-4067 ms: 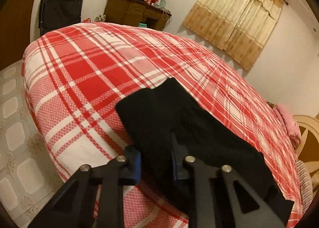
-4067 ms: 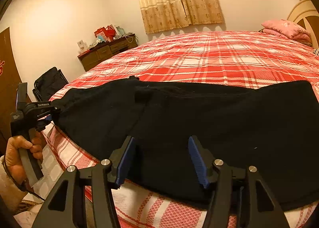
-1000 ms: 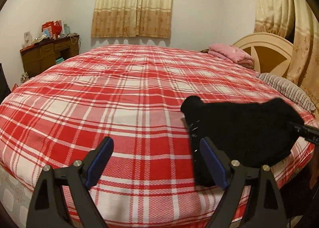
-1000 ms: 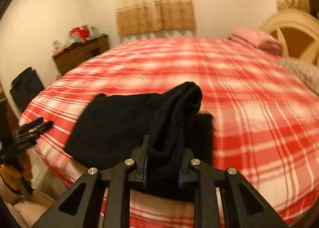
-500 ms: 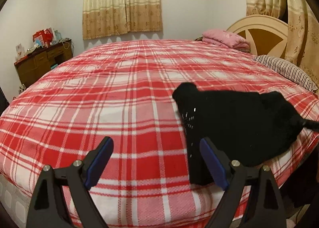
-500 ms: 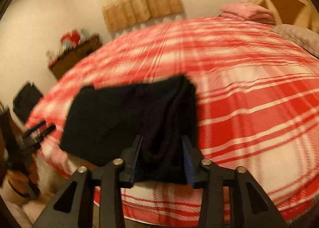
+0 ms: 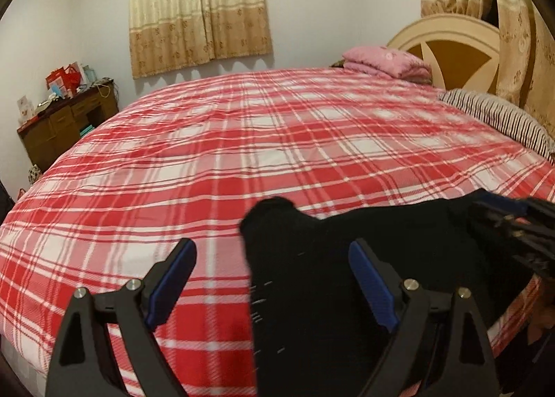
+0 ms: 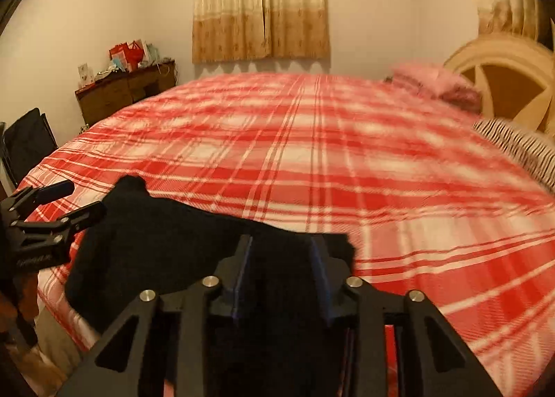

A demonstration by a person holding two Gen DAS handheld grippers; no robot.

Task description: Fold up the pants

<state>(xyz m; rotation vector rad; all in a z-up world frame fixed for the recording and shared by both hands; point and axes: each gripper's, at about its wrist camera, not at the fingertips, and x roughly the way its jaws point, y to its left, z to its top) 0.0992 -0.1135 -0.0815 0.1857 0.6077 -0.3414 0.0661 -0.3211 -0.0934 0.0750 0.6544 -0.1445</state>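
The black pants (image 7: 347, 258) lie folded in a compact bundle at the near edge of the bed with the red plaid cover (image 7: 260, 140). My left gripper (image 7: 274, 279) is open and empty, its jaws wide apart just over the bundle's left end. My right gripper (image 8: 281, 258) is shut on the right end of the pants (image 8: 166, 241) and holds a bunched fold. The right gripper shows at the right edge of the left wrist view (image 7: 513, 220). The left gripper shows at the left edge of the right wrist view (image 8: 45, 220).
A pink pillow (image 7: 385, 62) and a striped pillow (image 7: 496, 119) lie by the round headboard (image 7: 447, 46). A wooden dresser (image 7: 62, 119) with clutter stands at the far left wall. A black bag (image 8: 27, 144) stands beside the bed. Curtains (image 7: 197, 8) hang behind.
The left gripper let go of the pants' end and opened wide. The right gripper, still shut on the pants, has shifted right and lowered them onto the bed in a flatter bundle.
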